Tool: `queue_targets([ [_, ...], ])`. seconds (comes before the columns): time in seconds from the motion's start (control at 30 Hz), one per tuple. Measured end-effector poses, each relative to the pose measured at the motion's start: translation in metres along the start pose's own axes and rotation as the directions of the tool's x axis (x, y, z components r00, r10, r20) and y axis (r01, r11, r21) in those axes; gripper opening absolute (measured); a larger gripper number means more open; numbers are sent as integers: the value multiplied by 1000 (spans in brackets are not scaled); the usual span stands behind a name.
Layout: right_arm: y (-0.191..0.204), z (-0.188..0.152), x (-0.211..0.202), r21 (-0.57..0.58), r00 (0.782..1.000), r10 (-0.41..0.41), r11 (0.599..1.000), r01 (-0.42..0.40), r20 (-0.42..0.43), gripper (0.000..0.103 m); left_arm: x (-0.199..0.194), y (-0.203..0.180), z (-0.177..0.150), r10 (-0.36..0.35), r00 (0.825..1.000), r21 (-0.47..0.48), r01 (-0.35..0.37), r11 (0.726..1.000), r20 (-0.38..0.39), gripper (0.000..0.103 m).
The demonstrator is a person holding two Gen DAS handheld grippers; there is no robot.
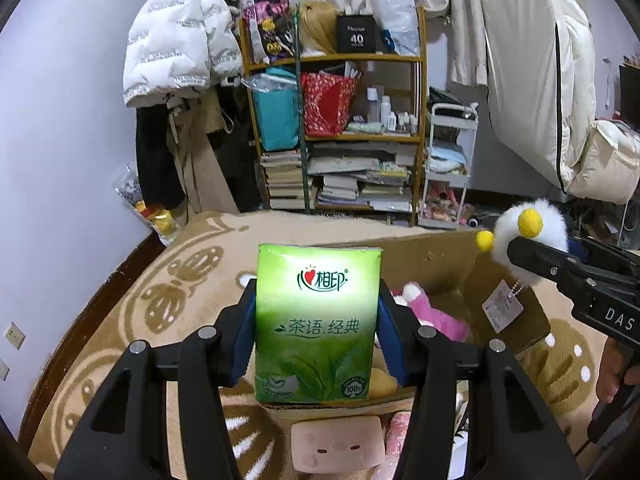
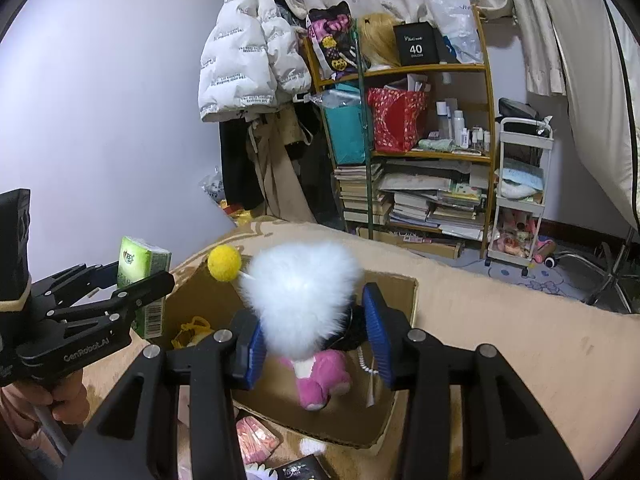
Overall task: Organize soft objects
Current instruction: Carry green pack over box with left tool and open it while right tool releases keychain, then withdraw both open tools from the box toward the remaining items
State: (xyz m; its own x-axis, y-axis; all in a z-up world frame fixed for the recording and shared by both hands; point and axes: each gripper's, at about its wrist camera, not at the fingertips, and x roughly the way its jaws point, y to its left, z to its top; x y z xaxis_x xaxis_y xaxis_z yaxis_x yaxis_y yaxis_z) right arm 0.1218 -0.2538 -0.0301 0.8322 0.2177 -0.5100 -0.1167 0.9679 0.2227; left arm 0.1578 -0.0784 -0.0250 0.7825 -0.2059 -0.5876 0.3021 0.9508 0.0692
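Observation:
My left gripper (image 1: 317, 320) is shut on a green tissue pack (image 1: 318, 280), held upright over the near edge of an open cardboard box (image 1: 432, 256). In the right wrist view this pack (image 2: 138, 260) and the left gripper (image 2: 132, 284) are at the left of the box (image 2: 400, 292). A white fluffy toy (image 2: 300, 288) with yellow pom-poms hangs above the box, gripped by my right gripper (image 2: 316, 336). The left wrist view has the toy (image 1: 536, 216) and right gripper (image 1: 520, 256) at the right. A pink plush (image 2: 320, 376) lies inside the box.
The box rests on a beige patterned blanket (image 1: 180, 280). A pink square soft block (image 1: 338, 446) and pink packets (image 2: 256, 438) lie near its front. Behind stand a crowded wooden shelf (image 1: 336, 128), a white cart (image 1: 448, 168) and hanging coats.

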Motion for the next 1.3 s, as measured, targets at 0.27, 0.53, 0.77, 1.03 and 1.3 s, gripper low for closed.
queue_targets([
  [0.27, -4, -10, 12, 8, 998, -10, 1000, 10, -62, 48, 11, -6, -6, -22, 999, 7, 22, 1000, -36, 52],
  [0.53, -7, -20, 26, 2, 991, -21, 1000, 22, -129, 48, 21, -3, -12, -52, 997, -45, 49, 998, -59, 58],
  [0.77, -5, -25, 29, -10, 988, -13, 1000, 12, -153, 55, 22, 1, -15, -50, 995, -70, 44, 997, -83, 74],
  [1.03, -4, -24, 21, -14, 990, -26, 1000, 24, -139, 78, 12, 8, -21, 20, 987, -48, -28, 998, -157, 76],
  [1.3, 3, -21, -3, 4, 994, -36, 999, 37, -106, 100, -17, 15, -27, 50, 985, -56, -60, 997, -167, 92],
])
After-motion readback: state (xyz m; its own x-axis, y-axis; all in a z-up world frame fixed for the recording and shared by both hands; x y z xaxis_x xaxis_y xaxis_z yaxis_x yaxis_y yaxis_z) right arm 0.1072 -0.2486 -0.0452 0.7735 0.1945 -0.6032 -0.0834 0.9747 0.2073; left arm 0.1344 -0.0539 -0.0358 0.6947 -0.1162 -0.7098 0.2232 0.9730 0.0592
